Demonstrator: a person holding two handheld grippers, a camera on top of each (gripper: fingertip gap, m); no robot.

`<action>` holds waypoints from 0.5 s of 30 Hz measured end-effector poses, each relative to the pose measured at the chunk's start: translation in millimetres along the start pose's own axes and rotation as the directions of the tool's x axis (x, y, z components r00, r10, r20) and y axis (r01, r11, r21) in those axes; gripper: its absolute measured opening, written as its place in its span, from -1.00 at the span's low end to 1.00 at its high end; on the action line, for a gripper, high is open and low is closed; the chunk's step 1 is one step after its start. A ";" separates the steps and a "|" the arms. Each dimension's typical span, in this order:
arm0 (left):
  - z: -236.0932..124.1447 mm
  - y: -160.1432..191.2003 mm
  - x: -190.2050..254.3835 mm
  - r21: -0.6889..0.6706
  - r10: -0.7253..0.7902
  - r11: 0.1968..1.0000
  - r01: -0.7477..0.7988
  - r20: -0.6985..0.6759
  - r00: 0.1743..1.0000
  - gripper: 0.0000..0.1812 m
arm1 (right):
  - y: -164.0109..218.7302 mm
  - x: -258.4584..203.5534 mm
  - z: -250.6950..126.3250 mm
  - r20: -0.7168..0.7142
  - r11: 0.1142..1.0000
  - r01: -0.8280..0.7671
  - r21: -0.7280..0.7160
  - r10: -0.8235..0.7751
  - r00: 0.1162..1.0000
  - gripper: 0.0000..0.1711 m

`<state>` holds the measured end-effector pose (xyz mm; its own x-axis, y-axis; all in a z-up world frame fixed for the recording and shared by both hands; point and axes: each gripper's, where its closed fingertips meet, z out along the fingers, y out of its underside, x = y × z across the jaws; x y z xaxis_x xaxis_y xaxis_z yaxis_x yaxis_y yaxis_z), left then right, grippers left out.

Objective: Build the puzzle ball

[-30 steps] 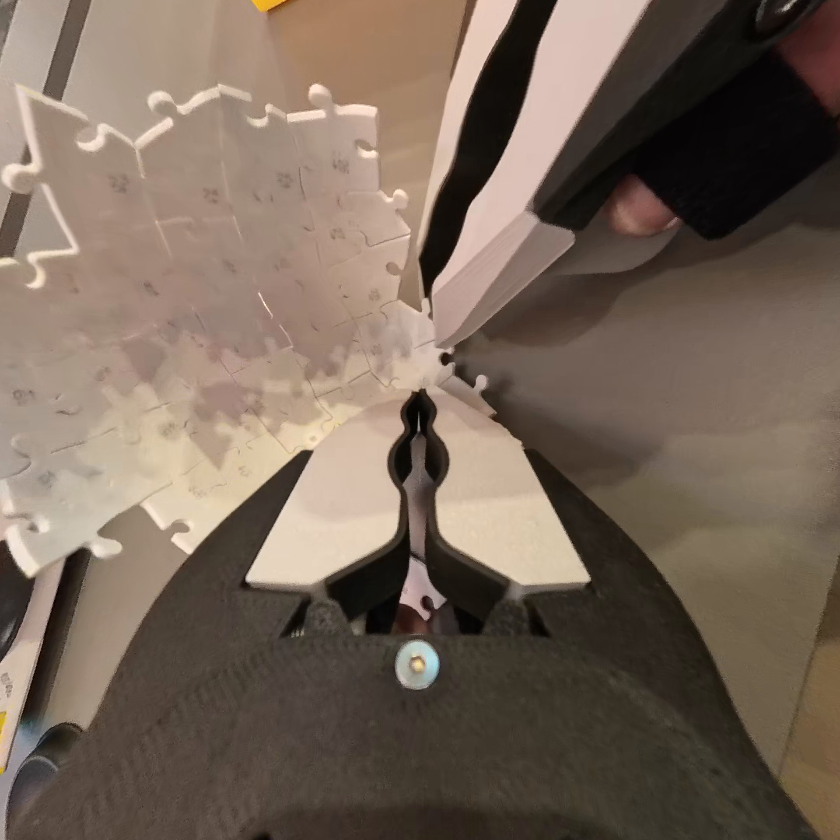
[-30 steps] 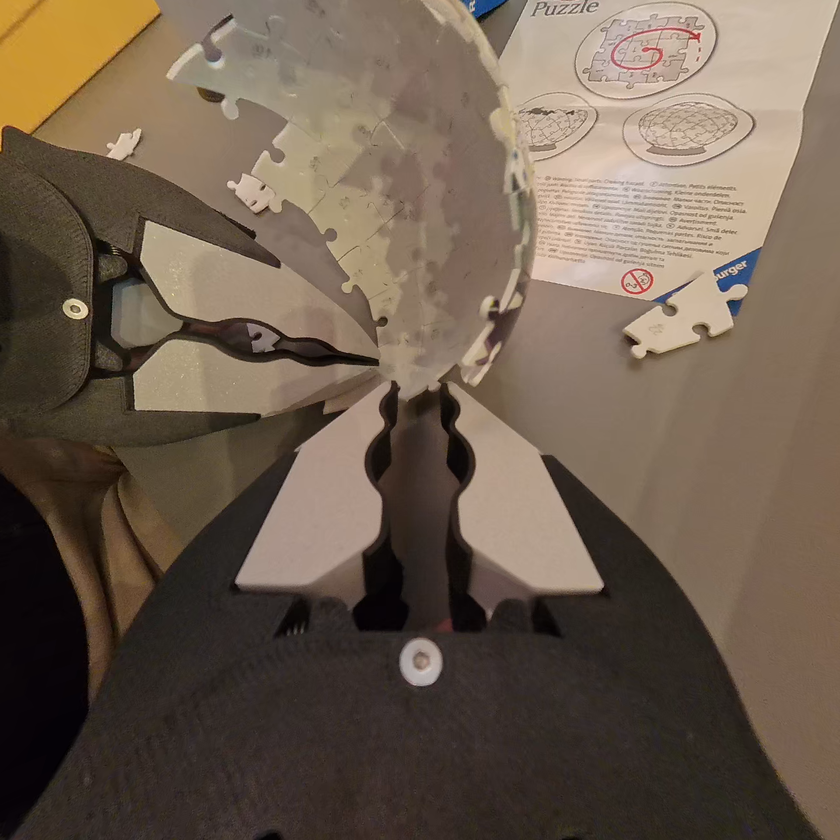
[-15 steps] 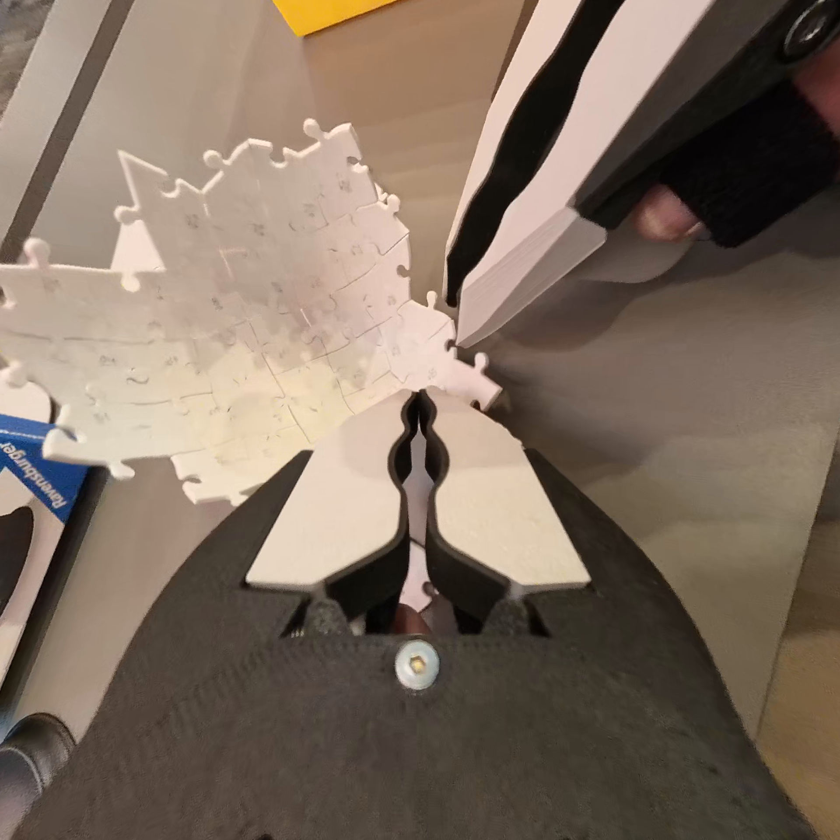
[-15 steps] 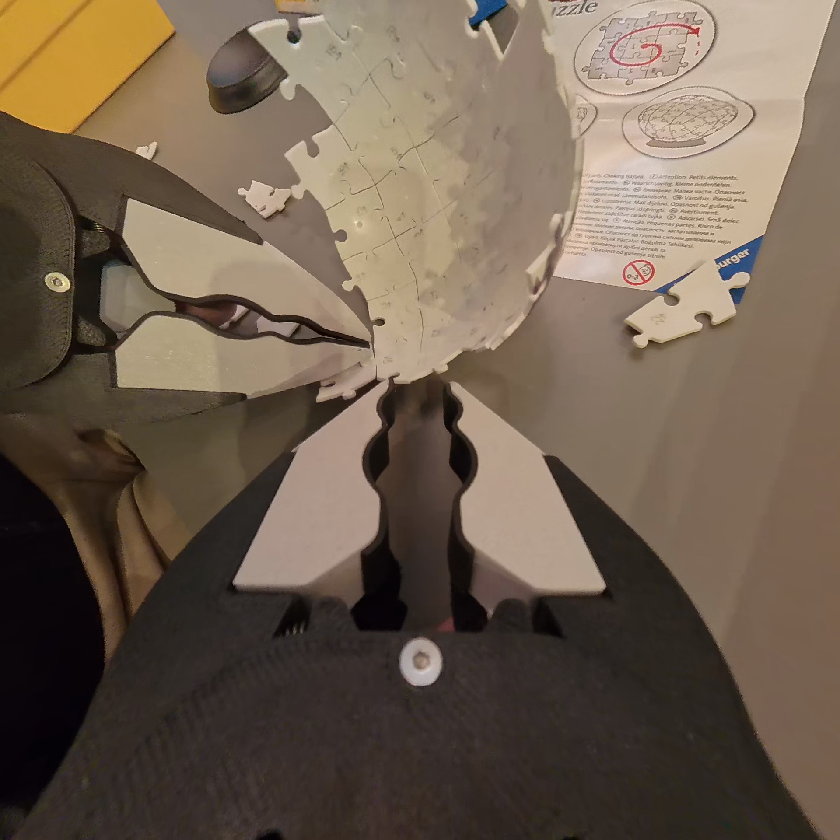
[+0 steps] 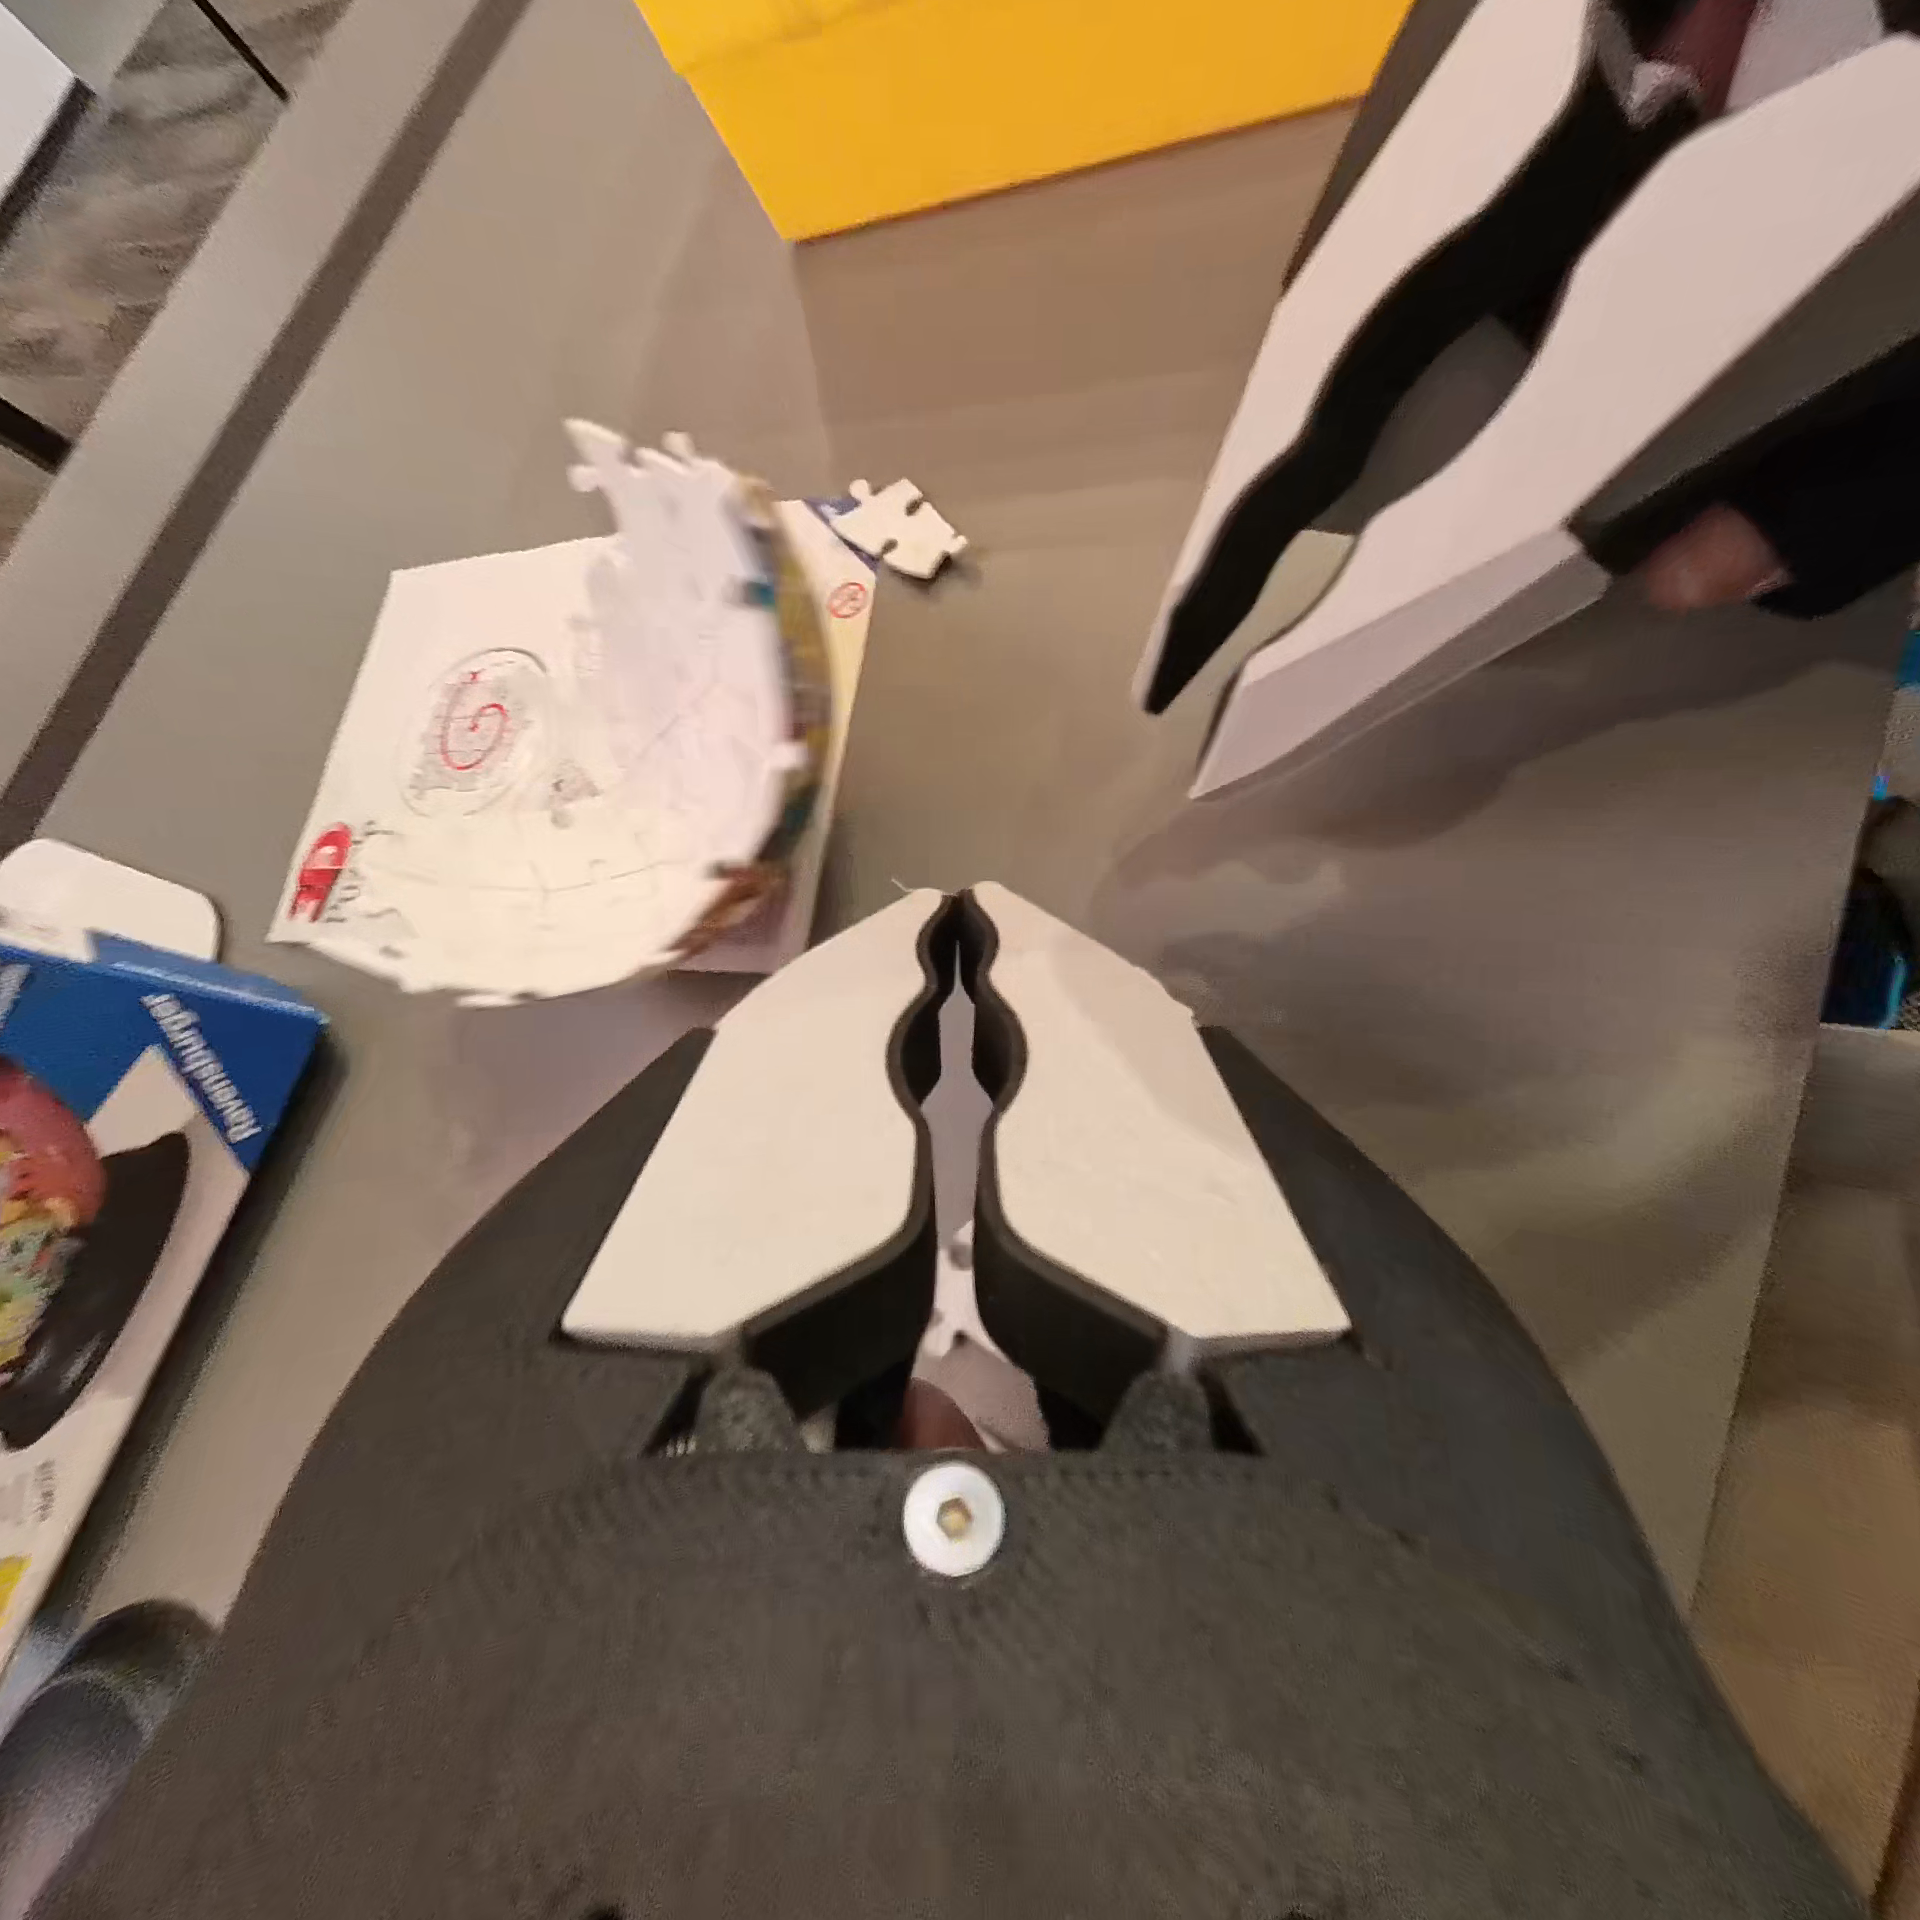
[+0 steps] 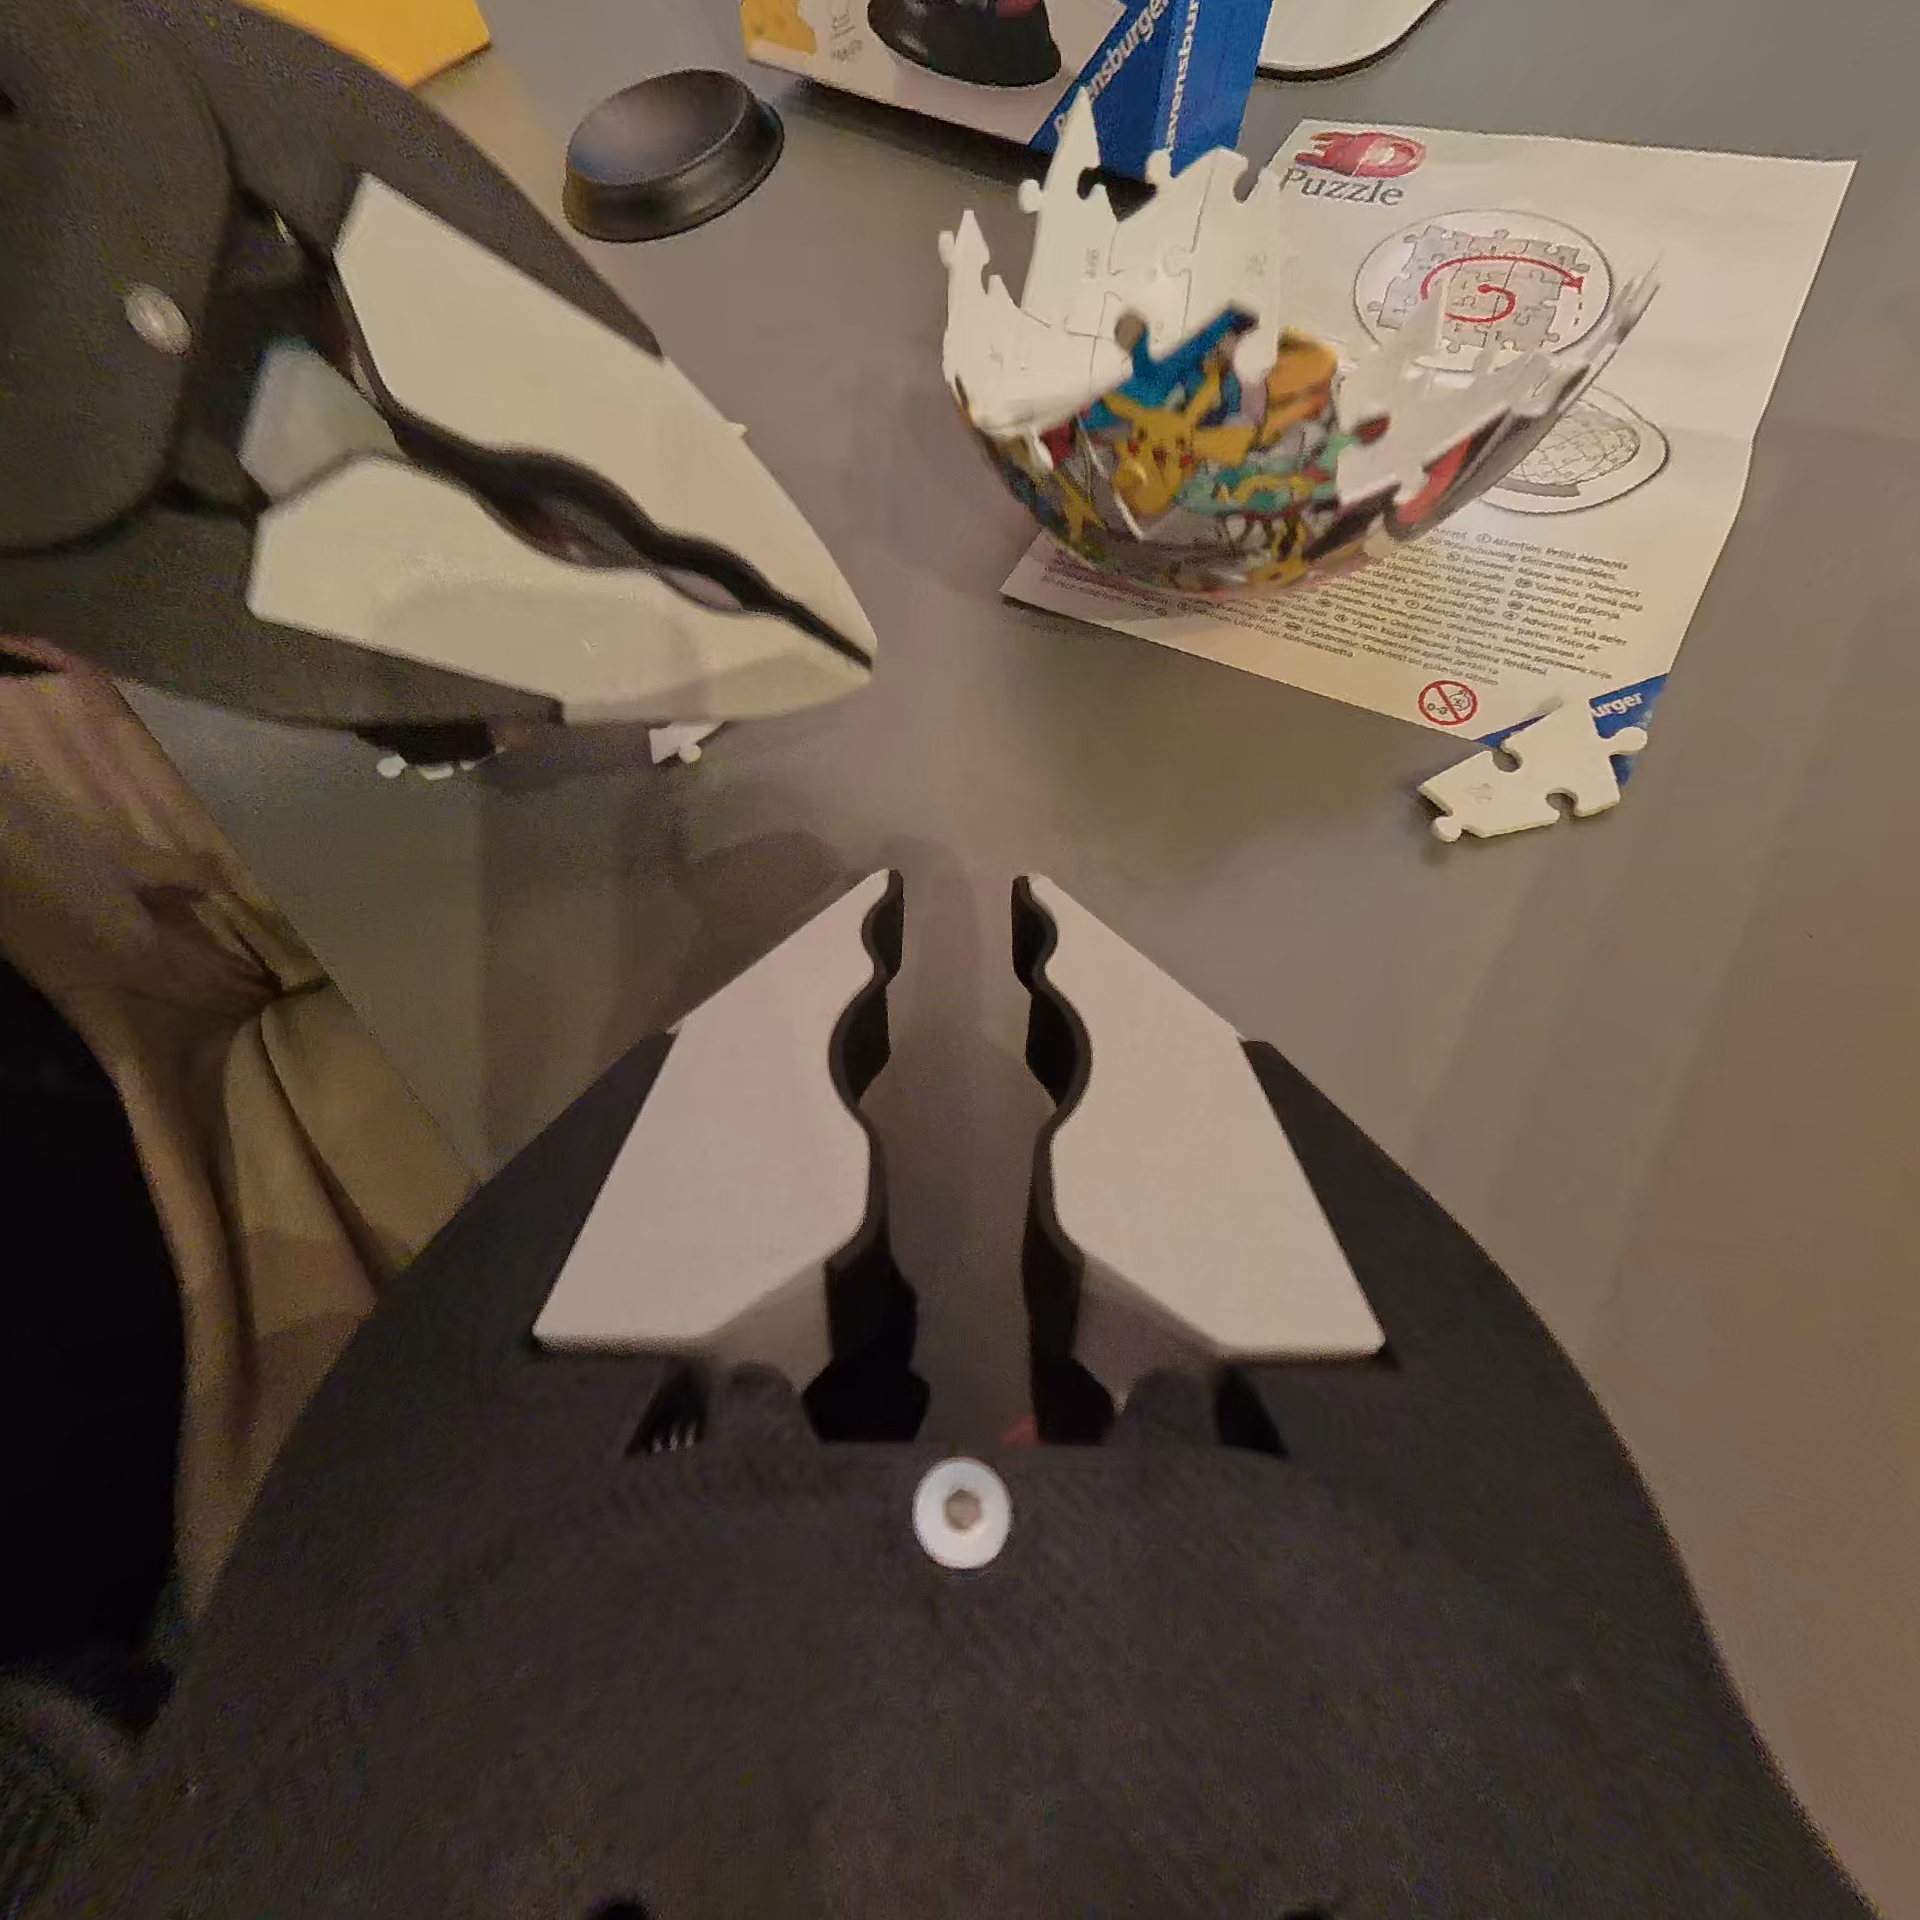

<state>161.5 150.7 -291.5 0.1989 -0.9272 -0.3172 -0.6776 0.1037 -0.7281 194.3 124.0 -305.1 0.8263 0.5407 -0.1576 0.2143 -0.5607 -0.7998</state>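
Grey table (image 6: 1351, 1039); hollow puzzle ball (image 6: 1247, 436) empty

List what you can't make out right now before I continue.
- Left wrist view: puzzle ball motion-blurred, open gaps unreadable.
- Right wrist view: loose pieces half hidden under the left tool.
- Left wrist view: box cut off by left edge.

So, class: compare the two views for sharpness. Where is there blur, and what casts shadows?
Left wrist view: strong motion blur smears the half-built ball and leaflet; its own tongs are fairly sharp. Right wrist view: the ball is only mildly soft, the left tongs blurred, throwing soft shadow on the table.
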 end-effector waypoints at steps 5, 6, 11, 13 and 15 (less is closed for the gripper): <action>-18.1 7.7 -39.0 0.021 0.009 1.000 -0.011 0.094 0.996 -0.87 | -4.0 9.2 -12.0 -0.057 0.995 0.098 0.000 -0.098 0.994 -0.77; -19.9 8.3 -44.2 0.018 0.013 1.000 -0.014 0.096 0.995 -0.83 | -5.0 11.7 -14.3 -0.067 0.992 0.123 0.002 -0.123 0.990 -0.77; -22.7 7.9 -60.0 0.010 0.107 0.994 -0.110 0.169 0.980 -0.72 | -11.8 24.9 -25.4 -0.116 0.977 0.212 0.003 -0.210 0.971 -0.74; -25.1 4.5 -65.1 0.045 0.092 0.994 -0.102 0.182 0.979 -0.71 | -17.9 30.3 -30.0 -0.131 0.973 0.232 0.007 -0.229 0.964 -0.74; -27.1 3.1 -69.6 0.062 0.072 0.995 -0.084 0.179 0.981 -0.69 | -24.0 31.8 -33.3 -0.125 0.966 0.258 0.011 -0.255 0.959 -0.74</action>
<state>126.3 205.9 -255.1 0.2732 -0.8382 -0.4720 -0.6466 0.2033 -0.7352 232.8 133.8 -271.7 0.8027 0.5831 0.1250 0.4144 -0.3948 -0.8200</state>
